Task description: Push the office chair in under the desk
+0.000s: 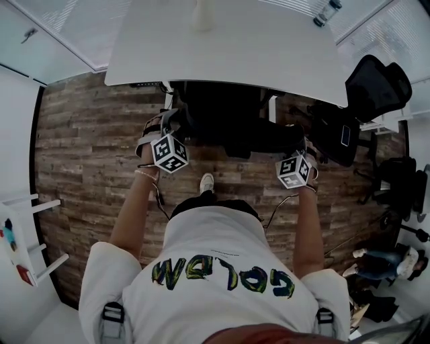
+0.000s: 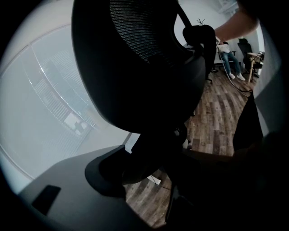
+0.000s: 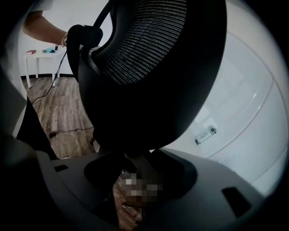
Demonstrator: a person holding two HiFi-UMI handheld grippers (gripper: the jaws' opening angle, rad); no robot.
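Note:
The black office chair (image 1: 228, 114) stands with its seat partly under the white desk (image 1: 222, 47), its mesh backrest toward me. My left gripper (image 1: 175, 121) is on the backrest's left edge and my right gripper (image 1: 299, 140) on its right edge. In the left gripper view the backrest (image 2: 135, 58) fills the frame, and its dark frame runs down between the jaws of the left gripper (image 2: 149, 167), against the pad. In the right gripper view the mesh backrest (image 3: 149, 67) looms above, and the right gripper (image 3: 140, 173) is closed around its lower edge.
A second black chair (image 1: 376, 84) and dark gear stand to the right. A seated person (image 1: 379, 262) is at the lower right. A white side table (image 1: 27, 255) stands at the left. A bottle (image 1: 327, 12) lies on the desk's far corner. Glass partitions run behind the desk.

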